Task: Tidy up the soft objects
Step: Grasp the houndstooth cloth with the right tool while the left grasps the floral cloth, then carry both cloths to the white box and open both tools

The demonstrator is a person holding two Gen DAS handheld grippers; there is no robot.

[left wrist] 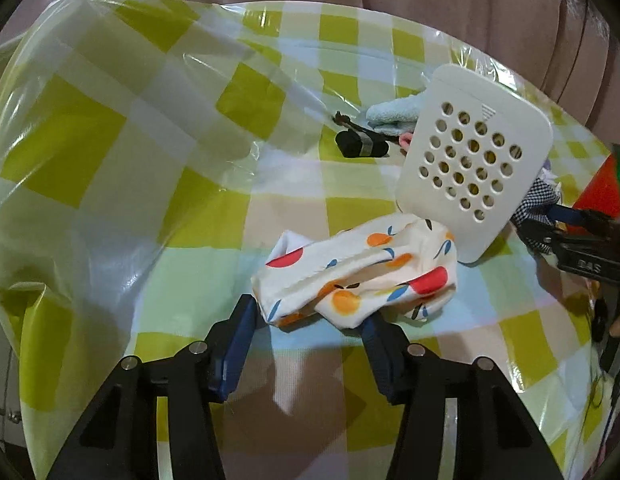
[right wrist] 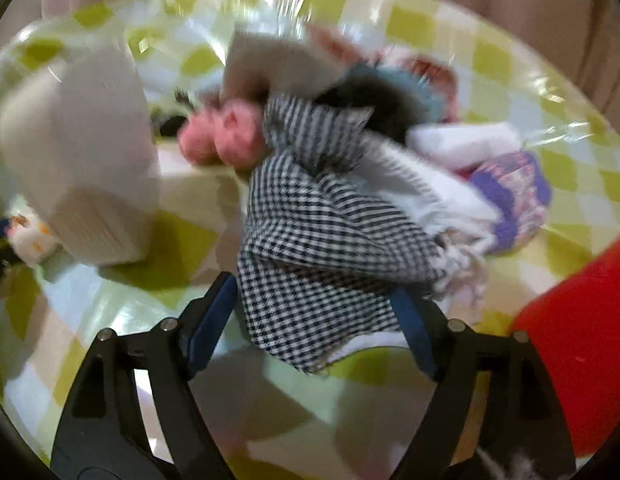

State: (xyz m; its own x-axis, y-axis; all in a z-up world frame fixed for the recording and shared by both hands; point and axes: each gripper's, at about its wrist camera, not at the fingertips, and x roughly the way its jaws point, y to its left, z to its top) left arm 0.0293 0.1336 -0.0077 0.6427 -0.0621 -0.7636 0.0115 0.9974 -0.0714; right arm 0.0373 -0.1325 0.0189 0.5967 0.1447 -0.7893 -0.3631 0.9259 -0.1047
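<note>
Here the left tongs (left wrist: 310, 312) hang over a surface (left wrist: 110, 160) covered in a green, white and beige check under glossy clear plastic. Their blue pads stand apart, and the near end of a fruit-print cloth (left wrist: 358, 276) lies between the tips; the left pad is just beside the cloth's edge, the right pad is partly hidden behind its lower fold, and neither visibly squeezes it. The cloth is cream with orange and red fruit and small blue leaves, bunched into loose folds, resting on the surface. Its far end lies against the foot of a white panel (left wrist: 474, 160) pierced with round holes, which stands tilted. Behind the panel a pale blue towel (left wrist: 394, 114) is folded, and just beside it lies a small black object (left wrist: 360, 145). At the right edge of the left view the right tongs (left wrist: 550, 224) reach in beside a checked cloth (left wrist: 538, 204).

The right view is blurred. The right tongs (right wrist: 310, 312) are spread wide, and the navy-and-white checked cloth (right wrist: 322, 240) drapes down between the pads; the left pad stands clear of it, while the right pad's tip is covered by the cloth's edge, so whether it touches cannot be told. The cloth runs back into a heap holding a pink item (right wrist: 226, 138), a white piece (right wrist: 466, 144), a purple piece (right wrist: 514, 196) and something dark with teal fringe (right wrist: 390, 100). The white panel (right wrist: 82, 168) stands left of the heap, and a red object (right wrist: 578, 352) fills the lower right.
</note>
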